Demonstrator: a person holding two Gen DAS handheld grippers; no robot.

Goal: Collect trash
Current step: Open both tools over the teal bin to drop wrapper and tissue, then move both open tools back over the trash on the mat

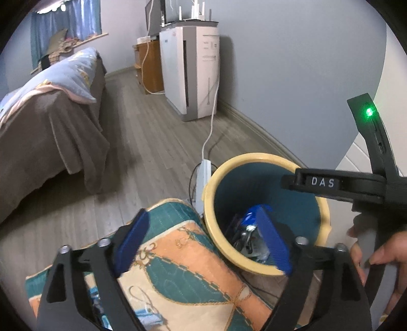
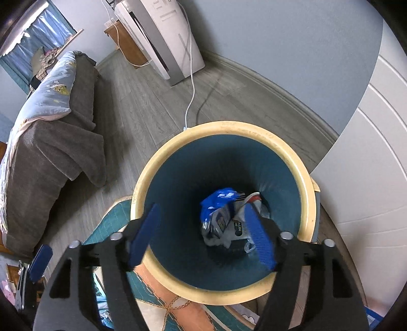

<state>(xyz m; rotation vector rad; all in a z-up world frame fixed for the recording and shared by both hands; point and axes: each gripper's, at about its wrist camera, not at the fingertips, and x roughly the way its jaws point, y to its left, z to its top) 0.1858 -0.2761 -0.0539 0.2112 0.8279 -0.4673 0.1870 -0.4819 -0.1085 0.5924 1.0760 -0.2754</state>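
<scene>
Your way down into the round cream-rimmed, teal-lined waste bin [image 2: 304, 178] is clear: its mouth is wide open, and only crumpled blue and silver wrappers [image 2: 223, 219] lie at the bottom. To its left, the grey wood-plank floor [image 1: 142, 132] gives you open room as far as the bed draped in a brown blanket [image 1: 45, 132]. Behind the bin, a white power strip [image 1: 204, 175] and its cord cross the floor, and the tall white appliance [image 1: 193, 73] stands against the wall.

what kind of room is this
Most likely a bedroom: a bed with a pale blue quilt, a curtained window behind it, and a waste bin on the wood-look floor.
</scene>
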